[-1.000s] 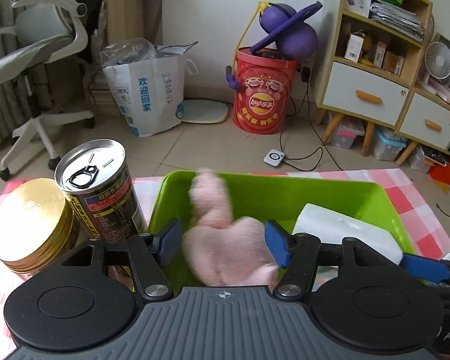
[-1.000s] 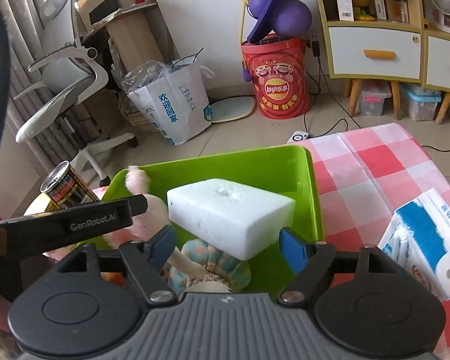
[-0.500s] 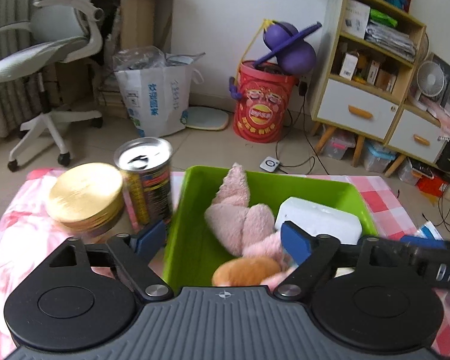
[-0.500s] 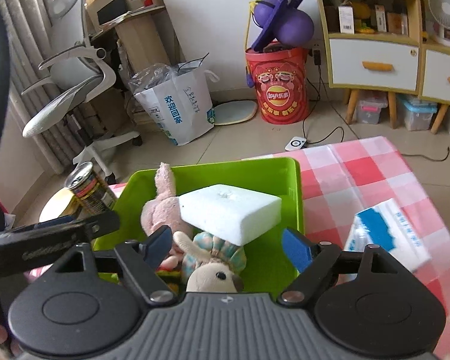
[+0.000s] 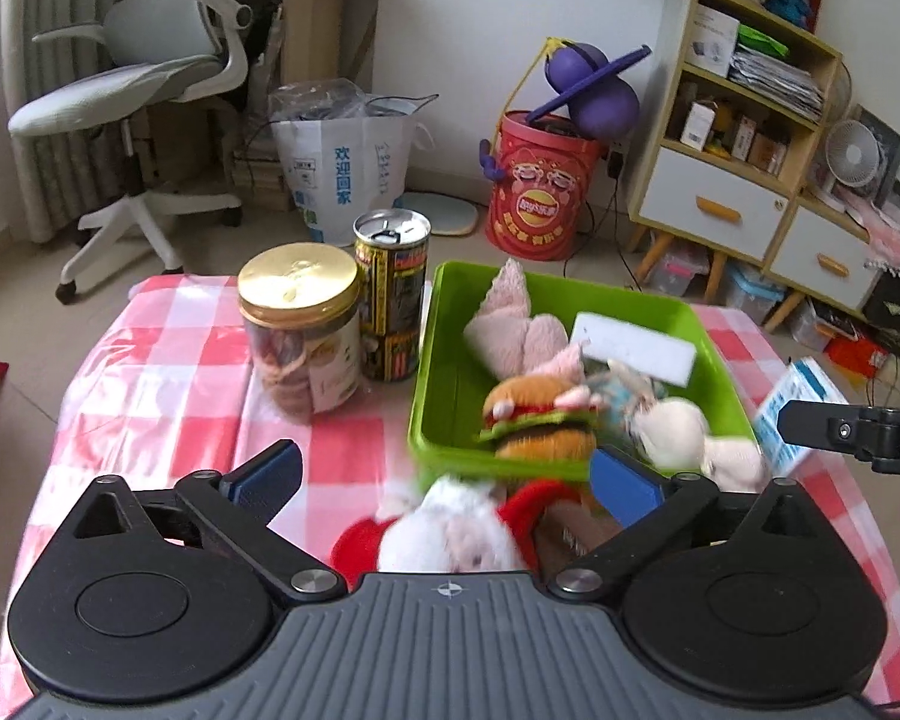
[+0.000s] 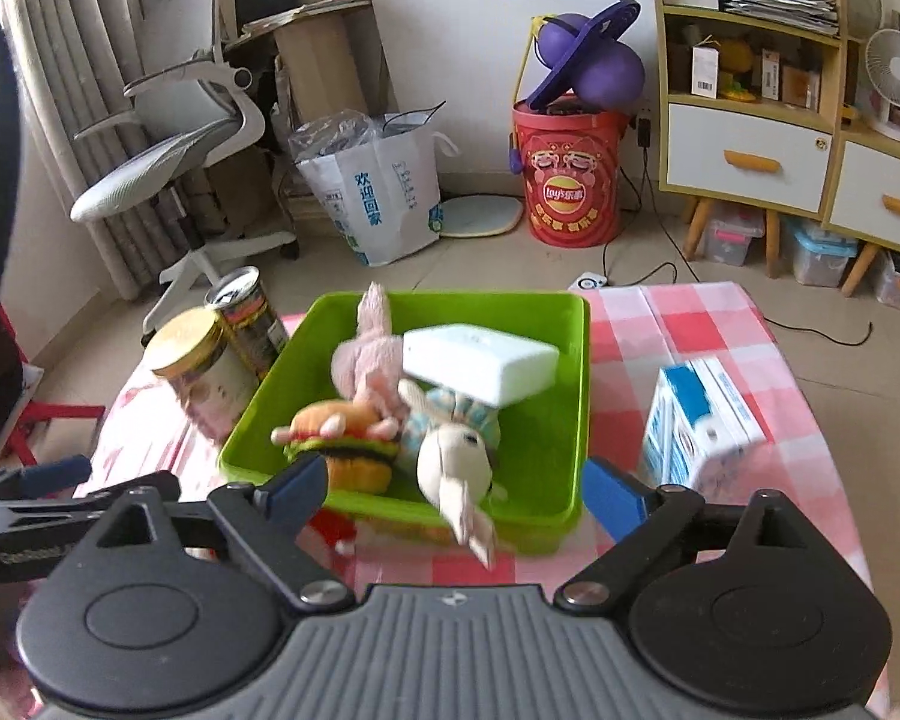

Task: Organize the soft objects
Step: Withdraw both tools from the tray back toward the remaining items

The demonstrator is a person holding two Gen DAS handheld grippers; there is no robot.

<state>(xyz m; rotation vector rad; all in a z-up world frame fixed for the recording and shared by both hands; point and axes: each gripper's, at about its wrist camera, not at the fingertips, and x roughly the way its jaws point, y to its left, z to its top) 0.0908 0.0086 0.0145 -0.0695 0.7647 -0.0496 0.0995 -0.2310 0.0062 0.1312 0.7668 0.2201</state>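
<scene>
Two wrist fisheyes, both looking down and forward over one checkered table toward the same far wall.

Left wrist: raised, close behind own open left gripper [image 5: 444, 477], facing 12 o'clock; green bin [image 5: 432, 360] just ahead at 1 o'clock, gold-lidded jar [image 5: 300, 324] at 11, part of the other gripper poking in at 3. Right wrist: similar height, right gripper [image 6: 453, 492] wide at the bottom edge, same green bin [image 6: 576, 396] dead ahead, same jar [image 6: 201, 369] at 10, blue-and-white pack [image 6: 699, 420] at 2. Shared: bin, jar, red tub [image 5: 540, 186] [image 6: 567, 180], office chair, shelf unit.
</scene>
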